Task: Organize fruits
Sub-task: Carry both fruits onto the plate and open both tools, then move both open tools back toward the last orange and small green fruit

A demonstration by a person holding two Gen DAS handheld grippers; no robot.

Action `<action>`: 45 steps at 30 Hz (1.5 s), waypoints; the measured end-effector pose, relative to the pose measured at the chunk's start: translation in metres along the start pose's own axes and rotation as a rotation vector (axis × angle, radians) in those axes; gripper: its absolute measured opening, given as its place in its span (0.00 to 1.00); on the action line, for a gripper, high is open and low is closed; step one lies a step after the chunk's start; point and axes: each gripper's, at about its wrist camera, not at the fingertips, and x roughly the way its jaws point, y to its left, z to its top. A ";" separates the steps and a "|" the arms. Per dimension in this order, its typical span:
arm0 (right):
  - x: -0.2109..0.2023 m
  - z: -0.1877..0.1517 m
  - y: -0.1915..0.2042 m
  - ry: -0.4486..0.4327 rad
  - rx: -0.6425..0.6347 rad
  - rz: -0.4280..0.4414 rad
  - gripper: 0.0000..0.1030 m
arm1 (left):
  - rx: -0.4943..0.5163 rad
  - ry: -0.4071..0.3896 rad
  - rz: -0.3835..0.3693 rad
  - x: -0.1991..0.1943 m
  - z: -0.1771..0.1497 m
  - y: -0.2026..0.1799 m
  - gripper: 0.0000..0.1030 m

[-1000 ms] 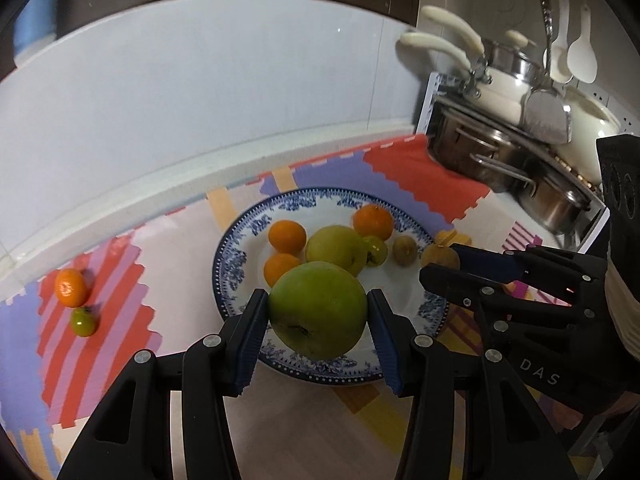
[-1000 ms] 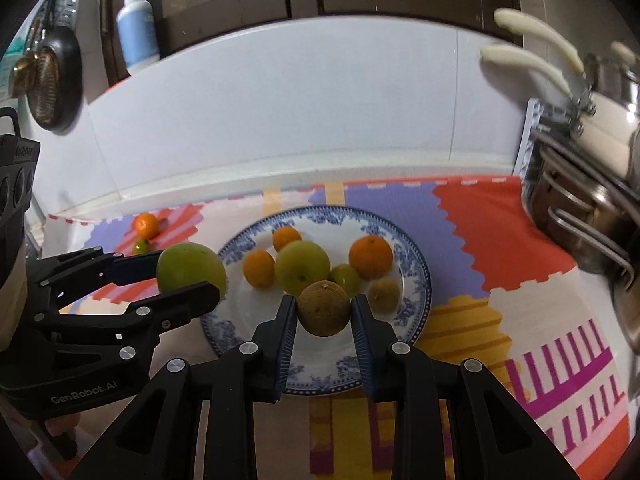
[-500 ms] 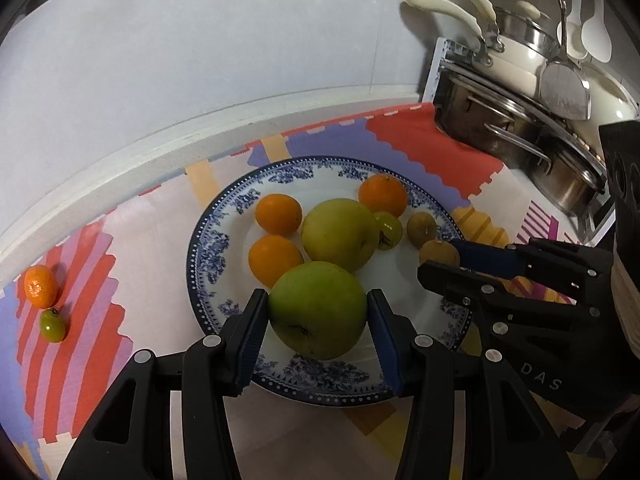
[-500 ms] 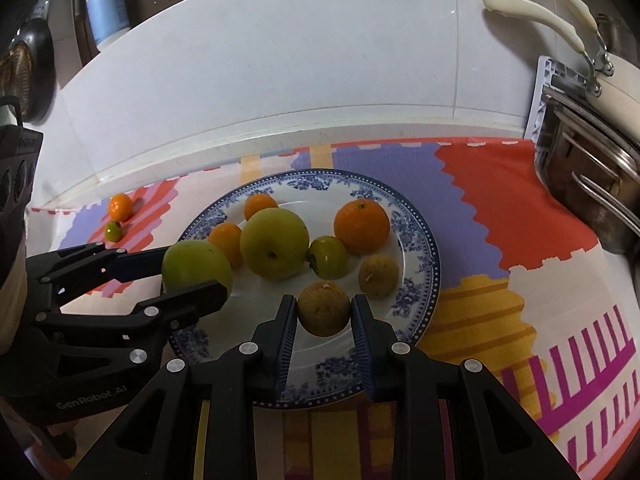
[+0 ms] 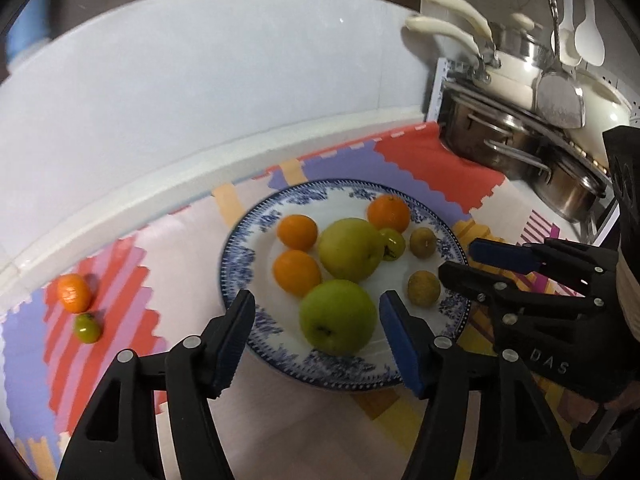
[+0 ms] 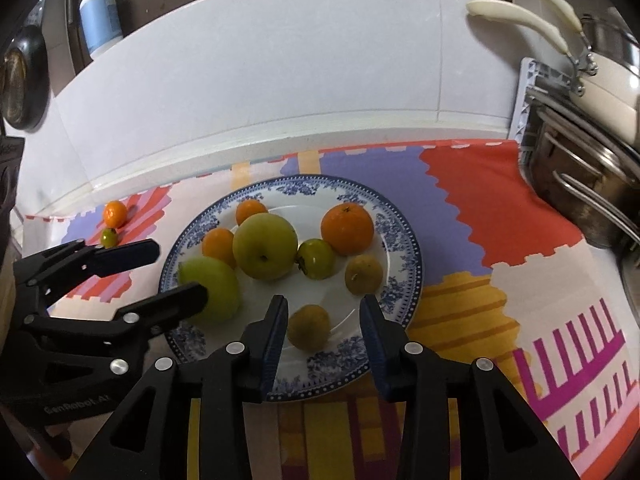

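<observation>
Blue-and-white plate (image 5: 240,256) on patterned foam mat (image 5: 432,160); all positions below taken from the plate.

Left gripper (image 5: 316,328) spread wide at the plate's near edge. Green apple (image 5: 338,316) lying on the plate between the blue pads, clear gap on both sides, not gripped. Seen also from the right wrist camera (image 6: 212,286), partly behind the left gripper's finger.

Right gripper (image 6: 323,330) likewise spread wide over the plate's near rim. Small brown fruit (image 6: 309,327) resting on the plate between the fingers, touching neither (kind of fruit not identifiable). Same fruit from the left wrist view (image 5: 424,288), just ahead of the right gripper's fingertips.

Elsewhere on the plate:
- yellow-green apple (image 6: 265,246) near centre, touching or nearly touching the green apple
- two small oranges (image 5: 297,232) (image 5: 297,272) on the plate's left side
- larger orange (image 6: 347,228) toward the far right
- small green tomato-like fruit (image 6: 316,259) between yellow-green apple and larger orange
- second brown fruit (image 6: 363,274) near the right rim

Off the plate, well to its left on the mat: one mandarin (image 5: 73,293) and a small green fruit (image 5: 87,329) just beside it.

Right of the plate, past the mat's edge: stacked steel pots (image 5: 504,148), cream-handled pans above.
</observation>
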 end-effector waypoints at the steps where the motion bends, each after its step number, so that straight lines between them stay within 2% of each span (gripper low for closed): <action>1: -0.005 0.000 0.001 -0.011 -0.001 -0.009 0.37 | -0.003 -0.009 0.007 -0.005 -0.001 0.001 0.65; 7: -0.029 0.000 0.013 -0.055 -0.012 -0.005 0.38 | -0.015 -0.081 0.063 -0.042 -0.005 0.006 0.72; 9: -0.038 0.000 0.018 -0.073 -0.016 -0.002 0.44 | -0.028 -0.109 0.083 -0.057 -0.007 0.009 0.74; 13: -0.056 0.000 0.031 -0.111 -0.030 -0.001 0.47 | -0.062 -0.154 0.110 -0.083 -0.011 0.017 0.79; 15: -0.064 0.000 0.039 -0.128 -0.041 -0.002 0.52 | -0.073 -0.177 0.133 -0.097 -0.014 0.021 0.81; 23: -0.093 0.002 0.072 -0.198 -0.098 0.021 0.59 | -0.116 -0.250 0.200 -0.146 -0.030 0.040 0.89; 28: -0.107 0.003 0.095 -0.233 -0.122 0.034 0.60 | -0.136 -0.283 0.245 -0.170 -0.040 0.052 0.93; 37: -0.120 0.003 0.143 -0.273 -0.151 0.058 0.63 | -0.162 -0.336 0.320 -0.210 -0.059 0.090 0.95; 45: -0.117 0.002 0.189 -0.276 -0.156 0.071 0.63 | -0.146 -0.355 0.341 -0.228 -0.071 0.130 0.95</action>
